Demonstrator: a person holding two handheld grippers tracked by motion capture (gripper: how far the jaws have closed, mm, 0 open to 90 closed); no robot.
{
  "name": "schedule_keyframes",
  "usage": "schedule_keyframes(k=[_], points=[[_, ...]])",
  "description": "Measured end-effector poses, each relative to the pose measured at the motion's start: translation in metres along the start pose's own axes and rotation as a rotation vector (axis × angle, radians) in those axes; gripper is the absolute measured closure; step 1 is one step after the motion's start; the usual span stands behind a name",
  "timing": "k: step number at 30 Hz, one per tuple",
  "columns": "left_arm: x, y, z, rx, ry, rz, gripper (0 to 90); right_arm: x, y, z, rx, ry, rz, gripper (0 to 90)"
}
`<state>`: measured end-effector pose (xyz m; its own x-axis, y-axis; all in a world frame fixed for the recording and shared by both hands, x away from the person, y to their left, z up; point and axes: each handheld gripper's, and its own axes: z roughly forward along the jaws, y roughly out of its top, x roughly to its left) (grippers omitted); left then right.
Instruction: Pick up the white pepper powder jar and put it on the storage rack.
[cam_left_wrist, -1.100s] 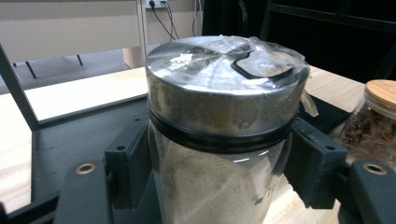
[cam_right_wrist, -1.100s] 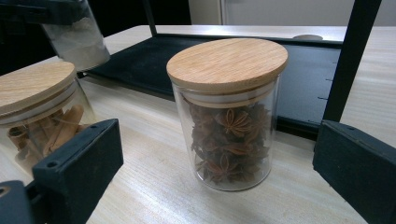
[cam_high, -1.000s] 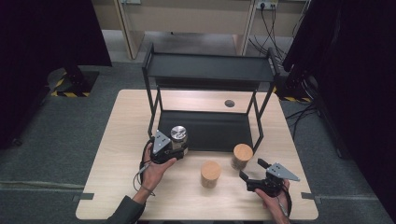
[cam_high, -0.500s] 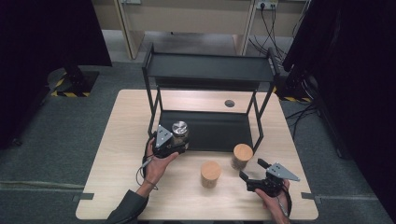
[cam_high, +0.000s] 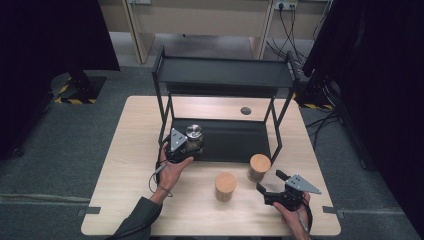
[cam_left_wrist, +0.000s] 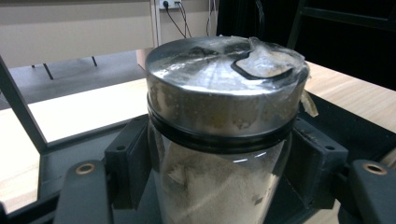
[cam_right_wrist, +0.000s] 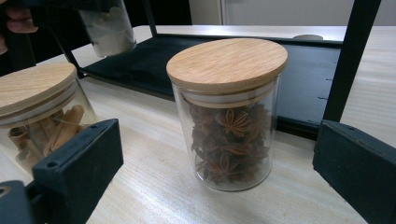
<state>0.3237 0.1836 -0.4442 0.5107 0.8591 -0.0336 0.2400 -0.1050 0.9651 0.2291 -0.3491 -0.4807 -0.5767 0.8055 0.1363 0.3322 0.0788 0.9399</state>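
Note:
My left gripper (cam_high: 192, 143) is shut on a glass jar with a metal lid (cam_high: 194, 135) that holds white powder. It hangs at the front left edge of the black rack's lower tray (cam_high: 235, 141). In the left gripper view both pads (cam_left_wrist: 128, 161) press the glass below the lid of the jar (cam_left_wrist: 224, 93). My right gripper (cam_high: 270, 182) rests open near the table's front right. A wooden-lidded jar of star anise (cam_right_wrist: 229, 121) stands just ahead of its spread jaws, untouched, and shows in the high view as well (cam_high: 260, 166). The powder jar (cam_right_wrist: 108, 28) shows far off at the top left.
A second wooden-lidded jar with cinnamon sticks (cam_high: 225, 186) stands left of the star anise jar (cam_right_wrist: 35, 109). The black two-level rack (cam_high: 225, 72) fills the table's back half, with its posts (cam_high: 276, 135) close to the jars. A round cable hole (cam_high: 245, 110) lies behind.
My left gripper has carried the powder jar a little away from the person, toward the rack's lower tray. The right gripper and both wooden-lidded jars have stayed put.

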Motion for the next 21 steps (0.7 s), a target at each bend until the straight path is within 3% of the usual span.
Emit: schedule_keyframes(k=[21], points=[[-0.001,0.002,0.025,0.005,0.054,0.003,31.1,0.0,0.0,0.0,0.001,-0.001,-0.001,2.0]])
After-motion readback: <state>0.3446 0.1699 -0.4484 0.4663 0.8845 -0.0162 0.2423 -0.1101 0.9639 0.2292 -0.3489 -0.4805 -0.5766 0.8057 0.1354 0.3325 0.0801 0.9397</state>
